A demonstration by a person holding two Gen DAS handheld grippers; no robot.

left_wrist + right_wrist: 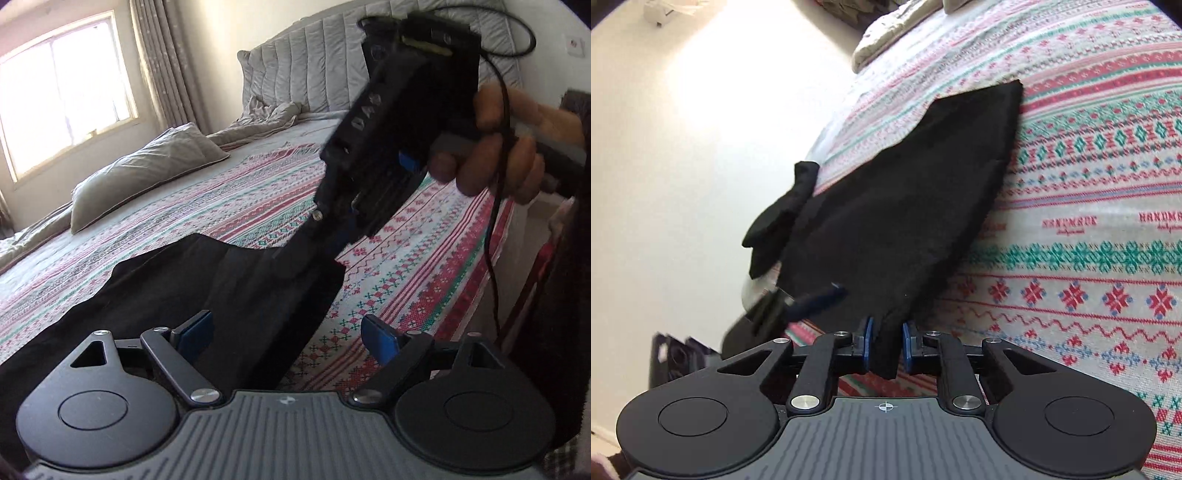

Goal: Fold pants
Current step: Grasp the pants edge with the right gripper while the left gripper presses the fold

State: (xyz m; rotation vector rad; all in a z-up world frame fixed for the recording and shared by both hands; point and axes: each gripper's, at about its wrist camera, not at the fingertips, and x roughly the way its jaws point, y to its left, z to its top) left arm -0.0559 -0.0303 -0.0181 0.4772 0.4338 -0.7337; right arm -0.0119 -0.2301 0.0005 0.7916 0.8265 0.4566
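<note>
Black pants [207, 284] lie on a patterned bedspread [258, 192]. In the right wrist view the pants [916, 199] stretch away from me, one part hanging over the bed's left edge. My right gripper [886, 341] is shut on a pinched edge of the pants. It also shows in the left wrist view [325, 236], held by a hand and gripping the far edge of the pants. My left gripper [288, 332] is open, its blue pads [195, 332] wide apart just above the near part of the pants. It also shows in the right wrist view [812, 299], blurred.
A grey pillow [147, 170] and a rumpled sheet [266, 118] lie toward the padded headboard [317, 66]. A window [62, 92] is at the left. The pale floor [683, 147] lies beside the bed. A black cable [495, 221] hangs from the right gripper.
</note>
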